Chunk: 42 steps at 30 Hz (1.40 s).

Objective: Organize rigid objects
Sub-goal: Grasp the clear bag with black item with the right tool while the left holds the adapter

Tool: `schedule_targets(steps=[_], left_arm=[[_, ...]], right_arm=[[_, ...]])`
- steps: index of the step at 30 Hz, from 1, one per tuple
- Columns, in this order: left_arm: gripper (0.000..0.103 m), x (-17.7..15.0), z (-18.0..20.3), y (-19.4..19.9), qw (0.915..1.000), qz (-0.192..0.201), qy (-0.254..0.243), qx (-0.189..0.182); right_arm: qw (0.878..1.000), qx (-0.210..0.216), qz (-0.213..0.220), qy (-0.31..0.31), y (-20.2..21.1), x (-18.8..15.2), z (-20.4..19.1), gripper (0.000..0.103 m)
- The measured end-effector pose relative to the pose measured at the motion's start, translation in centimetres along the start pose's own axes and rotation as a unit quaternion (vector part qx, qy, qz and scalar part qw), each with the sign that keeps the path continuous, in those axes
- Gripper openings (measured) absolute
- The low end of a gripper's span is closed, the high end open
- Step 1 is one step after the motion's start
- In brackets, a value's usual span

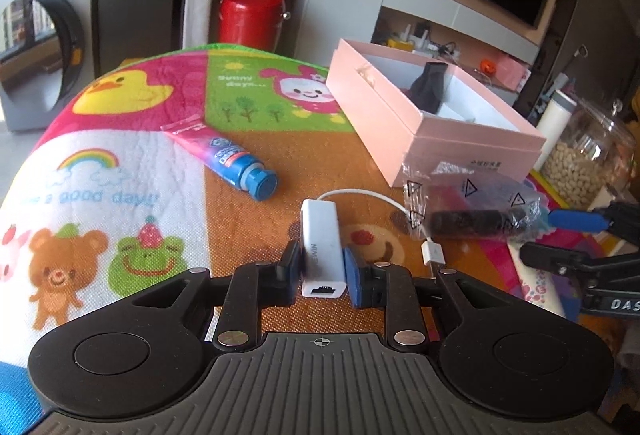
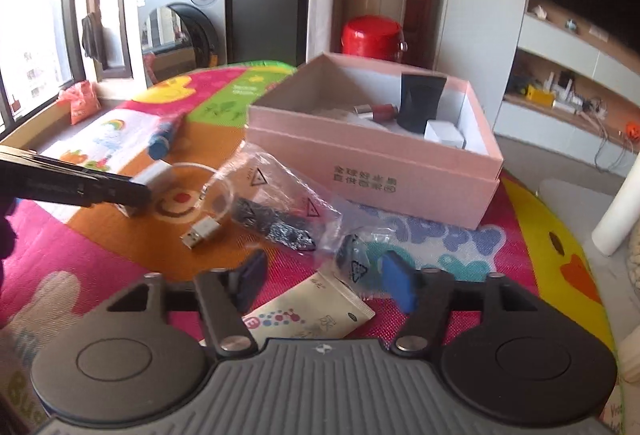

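My left gripper (image 1: 322, 260) is shut on a white network adapter (image 1: 320, 235) low over the cartoon mat (image 1: 120, 163). The adapter's thin cable ends in a USB plug (image 1: 433, 253) on the mat. My right gripper (image 2: 326, 273) is open, and the crinkled end of a clear plastic bag (image 2: 280, 219) holding a black item lies between its fingers, close to the blue pad (image 2: 396, 277). An open pink box (image 2: 360, 155) stands behind it, holding a black tube, a red lipstick and a small white box. A pink and blue toothpaste tube (image 1: 228, 159) lies to the left.
A printed sachet (image 2: 316, 315) lies under my right gripper. Beyond the mat are a red canister (image 1: 252, 17), a jar of beans (image 1: 588, 159), a white cylinder (image 1: 554, 123) and a washing machine (image 1: 40, 47). Shelves and a dark screen fill the back right.
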<state>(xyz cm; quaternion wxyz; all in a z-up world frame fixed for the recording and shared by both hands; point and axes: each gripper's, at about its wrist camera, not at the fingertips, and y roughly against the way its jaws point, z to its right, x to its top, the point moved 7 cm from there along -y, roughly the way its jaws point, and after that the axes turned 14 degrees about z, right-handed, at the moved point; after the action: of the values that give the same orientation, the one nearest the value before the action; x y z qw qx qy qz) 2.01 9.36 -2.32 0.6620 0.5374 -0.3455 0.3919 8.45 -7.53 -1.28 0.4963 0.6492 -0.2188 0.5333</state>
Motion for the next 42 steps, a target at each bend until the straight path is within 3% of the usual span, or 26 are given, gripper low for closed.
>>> schedule_targets(steps=[5,9,12,16,20,25,29,35,42], left_arm=[[0.027,-0.3,-0.4,0.3,0.9994,0.025,0.024,0.004],[0.027,-0.4,-0.8,0.3,0.9986,0.034,0.041,0.0],[0.027,-0.4,-0.9,0.4,0.9981,0.038,0.048,-0.002],[0.027,-0.5,-0.9,0.4,0.9979,0.04,0.051,-0.002],[0.027,-0.5,-1.0,0.4,0.9977,0.042,0.054,-0.002],[0.027,-0.5,-1.1,0.4,0.9974,0.043,0.058,-0.004],[0.027,-0.5,-1.1,0.4,0.9972,0.044,0.06,-0.004],[0.027,-0.5,-1.2,0.5,0.9973,0.044,0.059,-0.004],[0.027,-0.5,-1.1,0.5,0.9974,0.044,0.056,-0.002]], right_arm=[[0.999,-0.016,0.023,0.041,1.1,0.0,-0.1,0.071],[0.999,-0.002,0.026,0.025,1.4,0.3,-0.2,0.076],[1.0,0.015,0.015,0.007,0.4,0.4,-0.7,0.077],[1.0,-0.006,0.007,-0.018,-1.8,1.2,-0.9,0.078],[0.996,0.0,-0.014,-0.09,-4.1,2.2,-1.1,0.089],[0.998,-0.021,-0.043,-0.042,-6.8,1.8,-2.3,0.093],[0.996,-0.02,-0.065,-0.058,-7.6,1.3,-1.9,0.099],[0.995,-0.016,-0.075,-0.065,-8.0,1.0,-1.7,0.099],[0.996,-0.013,-0.062,-0.058,-7.4,1.3,-1.8,0.092]])
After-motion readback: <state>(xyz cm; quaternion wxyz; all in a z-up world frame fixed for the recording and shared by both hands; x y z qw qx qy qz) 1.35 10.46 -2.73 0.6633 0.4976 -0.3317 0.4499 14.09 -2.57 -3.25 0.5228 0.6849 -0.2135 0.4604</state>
